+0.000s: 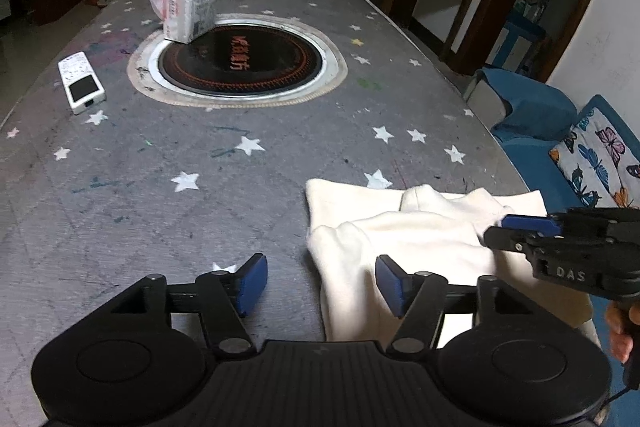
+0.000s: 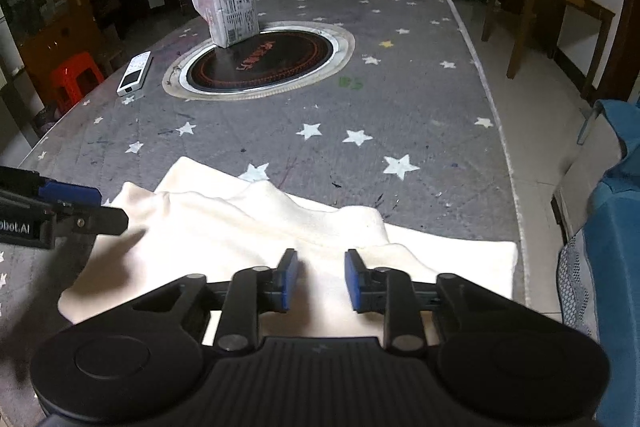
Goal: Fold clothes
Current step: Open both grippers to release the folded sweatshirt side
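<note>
Star-patterned grey table [image 2: 360, 107] holds a soft, light cream garment [image 2: 248, 227] with rumpled folded layers; left gripper [image 1: 321, 283] and right gripper [image 2: 321, 279] hover over it, gaping and empty, edges likeliest holds

Black claw [image 1: 321, 285], blue pads [image 1: 252, 283], "DAS" lettering

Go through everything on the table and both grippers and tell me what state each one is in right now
Left gripper: jaws open, holding nothing, at the garment's left edge.
Right gripper: jaws open, empty, over the garment.
Cream garment: partly folded, rumpled, lying on the table.
Tissue pack: standing upright, on the cooktop's rim.
Induction cooktop: set flush in the table, no sign it is on.
Remote control: lying flat, face up.
Star-patterned table cover: spread flat, stained.
</note>
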Demonstrator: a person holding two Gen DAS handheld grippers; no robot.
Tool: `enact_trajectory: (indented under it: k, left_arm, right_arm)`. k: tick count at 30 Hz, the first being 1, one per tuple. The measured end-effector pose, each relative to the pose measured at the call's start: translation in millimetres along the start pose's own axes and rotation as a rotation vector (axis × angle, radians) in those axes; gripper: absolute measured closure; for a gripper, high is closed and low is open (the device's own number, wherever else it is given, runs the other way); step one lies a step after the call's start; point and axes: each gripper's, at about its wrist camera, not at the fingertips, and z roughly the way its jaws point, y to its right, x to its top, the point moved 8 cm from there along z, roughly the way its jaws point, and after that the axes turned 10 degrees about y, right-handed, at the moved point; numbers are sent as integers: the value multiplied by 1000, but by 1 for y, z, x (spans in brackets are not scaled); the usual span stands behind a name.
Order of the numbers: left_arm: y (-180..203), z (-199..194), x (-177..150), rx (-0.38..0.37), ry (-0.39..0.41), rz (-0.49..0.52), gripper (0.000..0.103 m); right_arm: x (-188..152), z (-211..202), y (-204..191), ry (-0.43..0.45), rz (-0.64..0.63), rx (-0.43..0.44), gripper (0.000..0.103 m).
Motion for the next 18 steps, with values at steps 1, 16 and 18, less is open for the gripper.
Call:
enact_trajectory:
  k: [1, 16, 18]
  left_arm:
    - [-2, -4, 2, 1, 6, -1, 37]
    - [-30, -71, 25, 110, 80, 86, 20]
    - [-29, -79, 28, 122, 89, 114, 14]
  right_arm:
    - [1, -4, -1, 6, -1, 0, 76]
    - [-9, -35, -12, 34, -27, -7, 65]
    - [-11, -39, -13, 36, -33, -10, 64]
